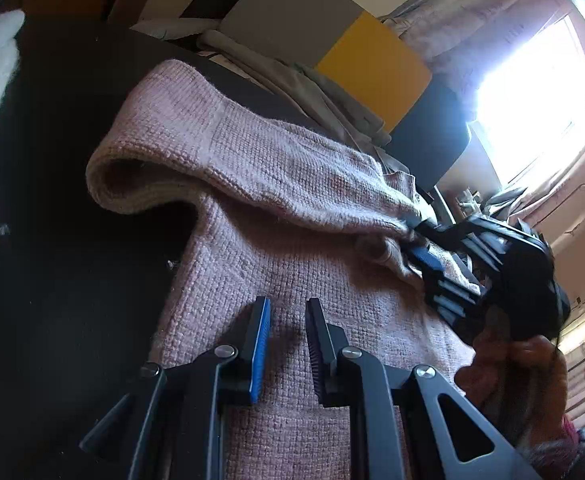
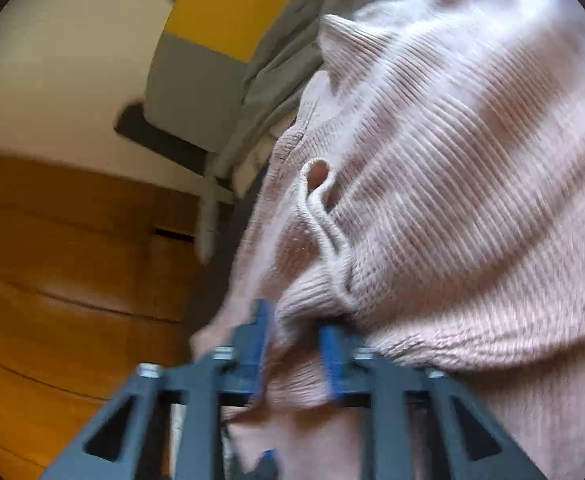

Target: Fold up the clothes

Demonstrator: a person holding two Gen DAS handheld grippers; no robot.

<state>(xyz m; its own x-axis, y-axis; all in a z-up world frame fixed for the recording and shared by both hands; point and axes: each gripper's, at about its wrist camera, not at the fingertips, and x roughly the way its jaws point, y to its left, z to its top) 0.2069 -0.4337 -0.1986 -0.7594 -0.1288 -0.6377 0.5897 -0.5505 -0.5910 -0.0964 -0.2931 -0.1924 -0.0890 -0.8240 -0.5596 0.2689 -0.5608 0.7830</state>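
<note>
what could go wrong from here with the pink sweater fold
1. The right gripper pinches only a small bunched bit of the pink sweater near its edge; the loose knit could slip out or stretch when pulled.
2. The left gripper rests over the sweater with a narrow gap and no fabric visibly between its pads, so the body may drag along instead of staying put.
3. The folded sleeve lies loosely on top and may flop open.

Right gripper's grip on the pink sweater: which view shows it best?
Right wrist view: the right gripper pinches a bunched fold of the pink sweater between its pads. Left wrist view shows it side-on, partly hidden by knit.
</note>
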